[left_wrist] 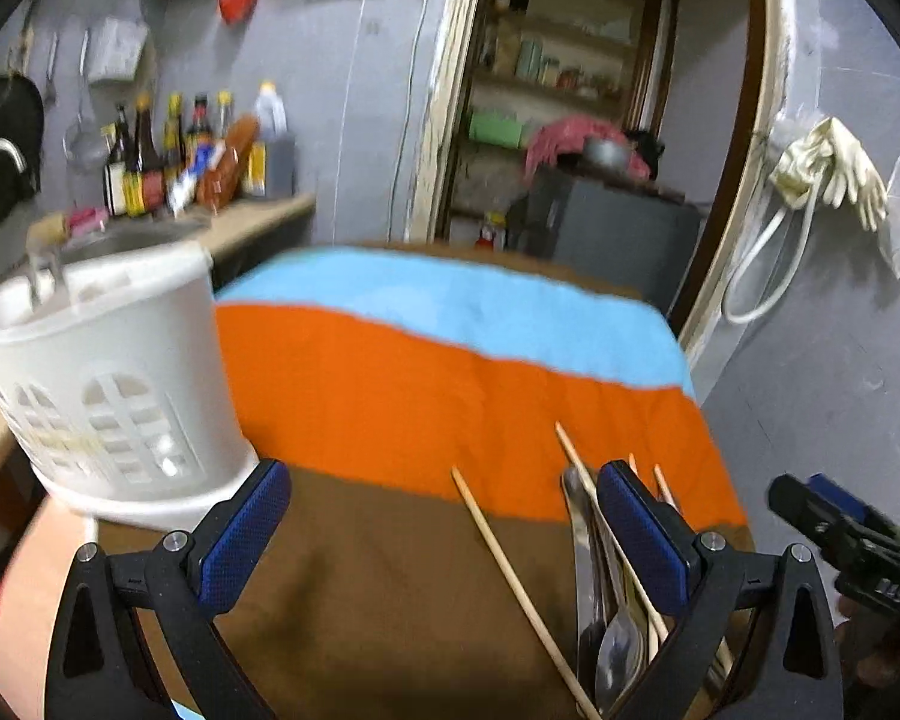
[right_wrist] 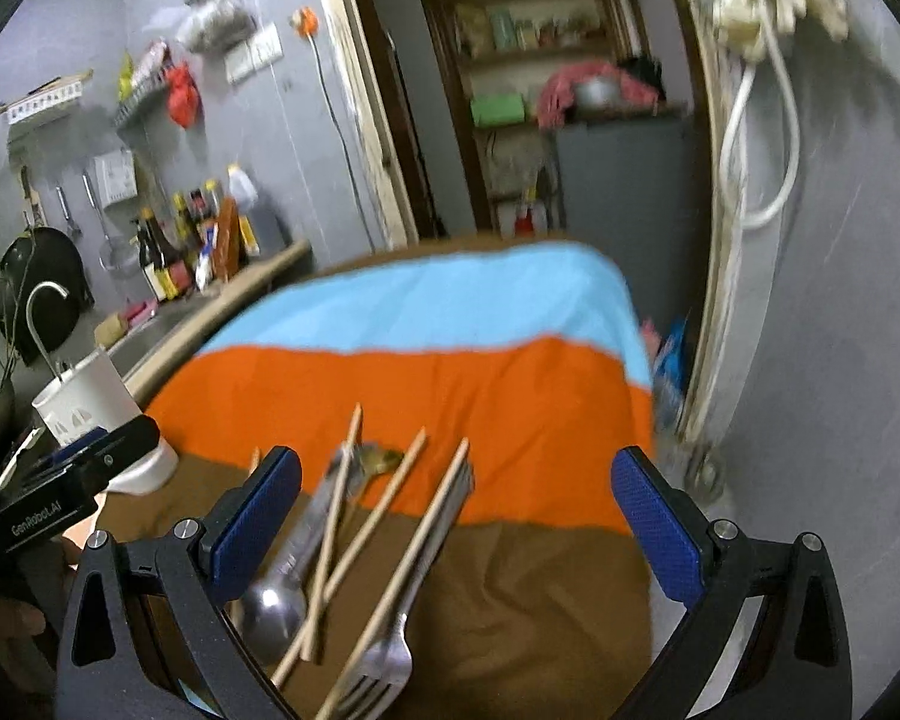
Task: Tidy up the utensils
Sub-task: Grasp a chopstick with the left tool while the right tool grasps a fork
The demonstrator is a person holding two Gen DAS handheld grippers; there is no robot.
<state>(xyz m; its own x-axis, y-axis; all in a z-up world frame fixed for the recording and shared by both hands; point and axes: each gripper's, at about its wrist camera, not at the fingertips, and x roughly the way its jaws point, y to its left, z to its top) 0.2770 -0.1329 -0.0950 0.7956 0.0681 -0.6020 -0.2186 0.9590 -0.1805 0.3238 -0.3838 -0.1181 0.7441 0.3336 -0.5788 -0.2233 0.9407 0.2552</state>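
The left gripper (left_wrist: 444,531), black-framed with blue textured pads, hung with its jaws spread wide and nothing between them, above the brown band of a cloth striped in brown, orange and light blue (left_wrist: 390,384). The right gripper (right_wrist: 456,516), of the same build, was likewise spread wide and empty above the same cloth.

The utensils lay loose on the cloth, near the boundary between the brown and orange bands:
- a steel spoon (right_wrist: 276,600), bowl toward the camera in the right wrist view, just inside the right gripper's left finger;
- a steel fork (right_wrist: 384,666), tines toward the camera, lying right of the spoon;
- several pale wooden chopsticks (right_wrist: 390,564), some crossing the spoon handle, one lying along the fork.

In the left wrist view, one wooden chopstick (left_wrist: 510,576) lay apart from the cluster, between the left gripper's fingers.

A white perforated plastic utensil holder (left_wrist: 114,396) stood upright at the left edge of the cloth, well apart from the utensils. A metal hooked piece rose from its rim; its identity could not be determined.
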